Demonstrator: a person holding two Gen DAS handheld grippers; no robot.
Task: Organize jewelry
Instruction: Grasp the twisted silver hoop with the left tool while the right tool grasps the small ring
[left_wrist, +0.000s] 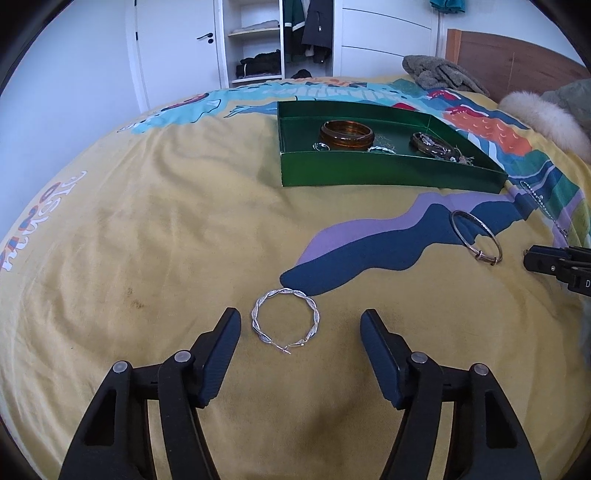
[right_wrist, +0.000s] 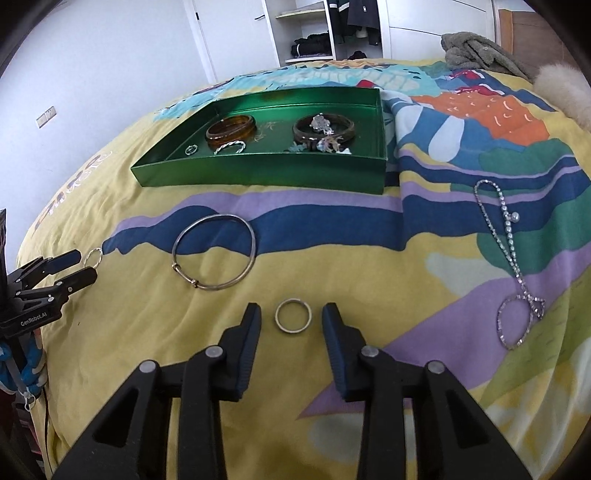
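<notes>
A green tray (left_wrist: 388, 173) (right_wrist: 258, 171) sits on the bed and holds an amber bangle (left_wrist: 346, 134) (right_wrist: 231, 129), a dark bangle (left_wrist: 434, 146) (right_wrist: 324, 129) and small silver pieces. My left gripper (left_wrist: 300, 319) is open, its fingers on either side of a twisted silver hoop (left_wrist: 285, 320) lying on the cover; this gripper also shows in the right wrist view (right_wrist: 79, 266). My right gripper (right_wrist: 291, 314) is open around a small ring (right_wrist: 293, 315). A thin metal bangle (left_wrist: 475, 236) (right_wrist: 214, 253) lies between the grippers. A rhinestone necklace (right_wrist: 513, 258) lies to the right.
The bed cover (left_wrist: 166, 221) is yellow with coloured patches. A grey garment (left_wrist: 439, 72) and a fur piece (left_wrist: 546, 118) lie by the wooden headboard (left_wrist: 517, 62). An open wardrobe (left_wrist: 273, 40) and a door stand behind the bed.
</notes>
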